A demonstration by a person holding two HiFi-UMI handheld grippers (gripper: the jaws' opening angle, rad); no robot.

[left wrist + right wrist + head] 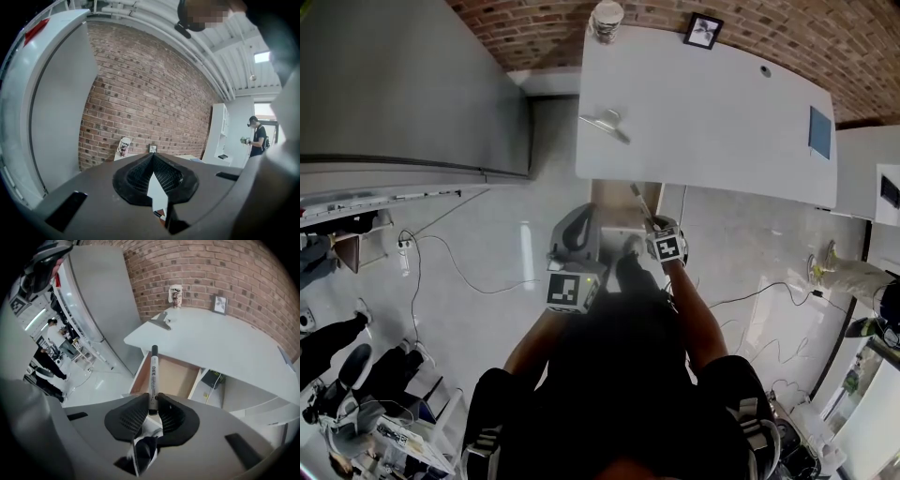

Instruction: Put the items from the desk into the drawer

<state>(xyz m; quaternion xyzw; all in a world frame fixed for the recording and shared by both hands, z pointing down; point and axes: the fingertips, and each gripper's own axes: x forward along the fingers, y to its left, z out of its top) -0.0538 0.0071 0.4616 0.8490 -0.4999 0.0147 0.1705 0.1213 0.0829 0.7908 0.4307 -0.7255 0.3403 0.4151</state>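
In the right gripper view, my right gripper (151,405) is shut on a white marker (153,373) with a black cap, which points out over the open wooden drawer (171,376) under the white desk (220,341). The head view shows the marker (640,202) above the drawer (619,199), with the right gripper (653,226) behind it. My left gripper (584,214) is beside the drawer's left edge; its jaws (152,157) meet with nothing between them. On the desk (712,112) are a metal clip (605,122), a cup (607,19), a picture frame (703,30) and a blue item (819,131).
A tall grey cabinet (403,84) stands left of the desk, against the brick wall (656,14). Cables (450,253) trail across the tiled floor. People (337,361) stand at the lower left. White furniture (872,178) lies to the right.
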